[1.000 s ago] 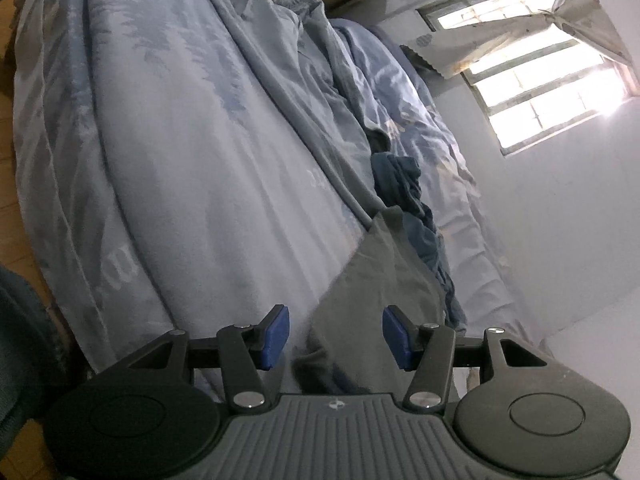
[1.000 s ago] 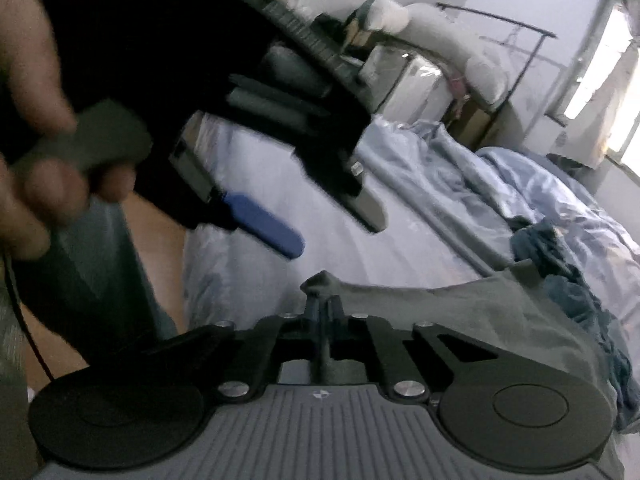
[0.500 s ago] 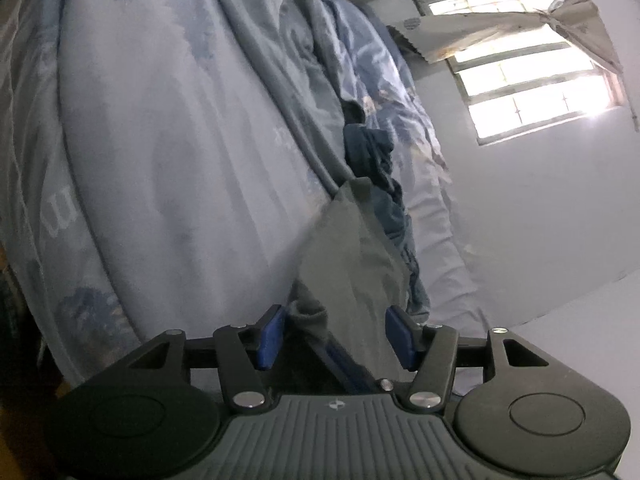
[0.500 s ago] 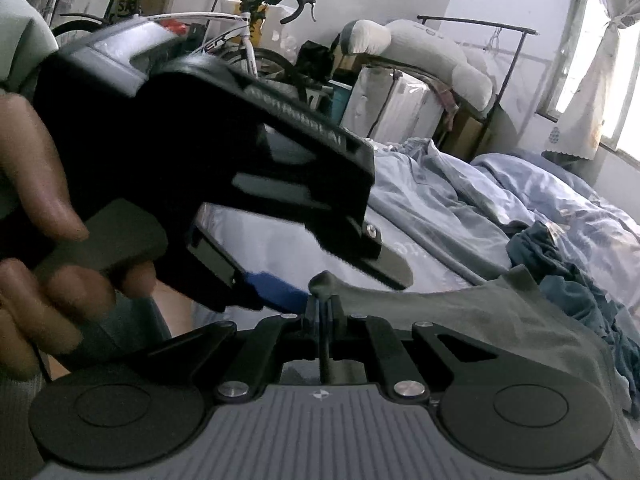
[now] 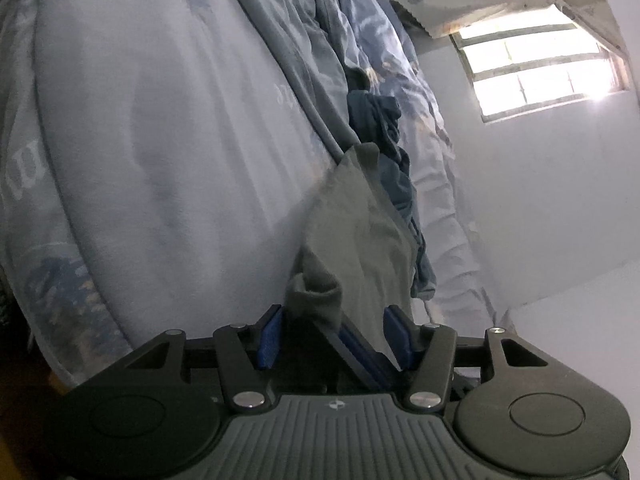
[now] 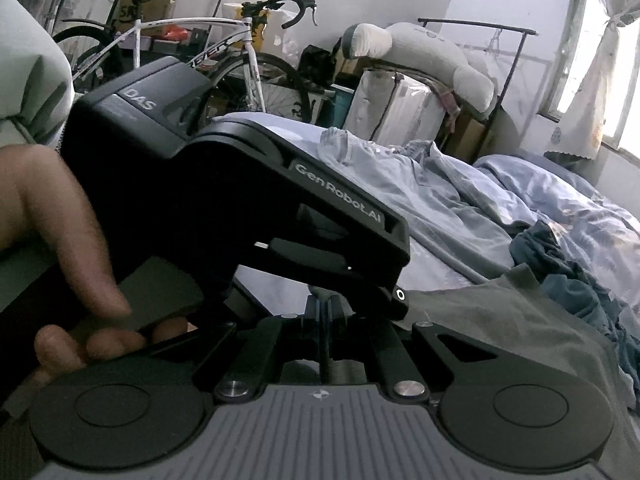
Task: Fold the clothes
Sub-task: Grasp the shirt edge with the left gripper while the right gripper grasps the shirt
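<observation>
**Shirt held at one corner, two grippers close together over the bed**

Shirt point(image 5: 356, 216): one grey garment, stretched from the grippers out across the bed point(image 5: 160, 128), its far end touching a heap of dark blue clothes point(image 5: 380, 120). A rolled corner of it sits between the blue pads of the left gripper point(image 5: 334, 334), whose fingers point(image 5: 269, 334) stand apart on either side of the cloth without pinching it. The right gripper point(image 6: 325, 312) has its fingers pressed together on the shirt's near edge; in the left view that pair shows as a dark slanted bar with a blue strip crossing between the left pads.

Counted: two grippers, one grey shirt, one pile of blue clothes, one bicycle point(image 6: 192, 52), one long white bolster point(image 6: 424, 56), one window point(image 5: 536, 36). One hand point(image 6: 68, 264) shows, wrapped around the left gripper's handle in the right view.

The bed is covered by a pale blue sheet with a darker printed pattern near its edge. A rumpled duvet point(image 6: 440, 196) of the same colour lies along the far side, beside the blue pile. Behind the bed stand a black metal rail carrying the bolster, stacked boxes and a white bicycle. The walls are plain white. The window has bars and a light curtain point(image 6: 592, 80) tied back, and daylight comes in strongly.
</observation>
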The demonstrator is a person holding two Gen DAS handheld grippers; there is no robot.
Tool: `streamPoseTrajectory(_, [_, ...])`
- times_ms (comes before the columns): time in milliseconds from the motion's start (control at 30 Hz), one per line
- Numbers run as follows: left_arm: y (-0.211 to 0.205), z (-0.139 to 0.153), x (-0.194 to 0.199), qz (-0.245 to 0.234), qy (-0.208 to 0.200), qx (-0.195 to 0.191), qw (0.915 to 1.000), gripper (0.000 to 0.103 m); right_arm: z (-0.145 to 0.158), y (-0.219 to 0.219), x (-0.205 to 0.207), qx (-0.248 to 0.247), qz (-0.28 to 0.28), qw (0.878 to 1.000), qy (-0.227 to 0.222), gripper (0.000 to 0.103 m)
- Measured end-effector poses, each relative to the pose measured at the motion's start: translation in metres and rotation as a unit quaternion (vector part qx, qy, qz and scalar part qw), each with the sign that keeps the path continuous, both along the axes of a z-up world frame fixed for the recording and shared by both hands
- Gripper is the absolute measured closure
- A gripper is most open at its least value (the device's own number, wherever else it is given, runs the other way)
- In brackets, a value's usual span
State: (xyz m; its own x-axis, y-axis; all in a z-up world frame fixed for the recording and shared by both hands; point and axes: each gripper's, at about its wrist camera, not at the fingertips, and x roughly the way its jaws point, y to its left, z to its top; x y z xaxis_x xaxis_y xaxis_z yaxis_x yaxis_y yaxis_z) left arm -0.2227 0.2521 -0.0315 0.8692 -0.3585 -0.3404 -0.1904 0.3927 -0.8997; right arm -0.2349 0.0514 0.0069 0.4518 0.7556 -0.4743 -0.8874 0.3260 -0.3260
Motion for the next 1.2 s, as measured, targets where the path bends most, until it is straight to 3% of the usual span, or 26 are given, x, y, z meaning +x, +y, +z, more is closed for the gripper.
streamPoseTrajectory(267, [0.003, -0.003, -0.003, 0.003, -0.006, -0.022, 0.9997, 0.065, 0.000, 0.001, -0.004, -0.012, 0.006, 1.000, -0.009, 0.098])
streamPoseTrajectory(367, [0.005, -0.005, -0.004, 0.008, 0.001, -0.024, 0.9997, 0.071, 0.001, -0.001, -0.007, -0.019, 0.015, 1.000, -0.011, 0.096])
streamPoseTrajectory(433, [0.006, -0.005, -0.003, 0.008, 0.001, -0.025, 0.9997, 0.076, 0.003, -0.005, -0.010, -0.026, 0.026, 0.999, -0.008, 0.090])
streamPoseTrajectory(467, [0.006, -0.004, -0.003, 0.008, 0.002, -0.022, 0.9997, 0.078, 0.003, -0.007, -0.012, -0.029, 0.035, 0.999, -0.004, 0.078])
streamPoseTrajectory(600, [0.006, -0.003, -0.004, 0.009, 0.012, -0.012, 0.9998, 0.090, 0.005, -0.016, -0.021, -0.043, 0.044, 0.998, -0.002, 0.066])
streamPoseTrajectory(667, [0.005, -0.002, -0.005, 0.010, 0.013, -0.008, 0.9998, 0.093, 0.007, -0.022, -0.025, -0.048, 0.044, 0.998, -0.003, 0.065])
streamPoseTrajectory(733, [0.005, 0.000, -0.006, 0.010, 0.012, -0.004, 0.9999, 0.096, 0.011, -0.032, -0.028, -0.047, 0.025, 0.998, -0.013, 0.064])
streamPoseTrajectory(800, [0.005, 0.004, -0.007, 0.009, 0.009, -0.001, 0.9999, 0.097, 0.013, -0.042, -0.031, -0.046, -0.003, 0.998, -0.030, 0.053])
streamPoseTrajectory(867, [0.004, 0.009, -0.008, 0.009, 0.002, -0.002, 1.0000, 0.097, 0.014, -0.052, -0.032, -0.044, -0.041, 0.997, -0.053, 0.049])
streamPoseTrajectory(967, [0.003, 0.015, -0.008, 0.007, -0.006, -0.005, 0.9999, 0.098, 0.007, -0.051, -0.036, -0.057, -0.088, 0.991, -0.083, 0.049])
streamPoseTrajectory(1200, [0.004, 0.024, -0.009, 0.002, -0.019, -0.018, 0.9997, 0.098, -0.021, -0.027, -0.049, -0.105, -0.124, 0.976, -0.149, 0.049])
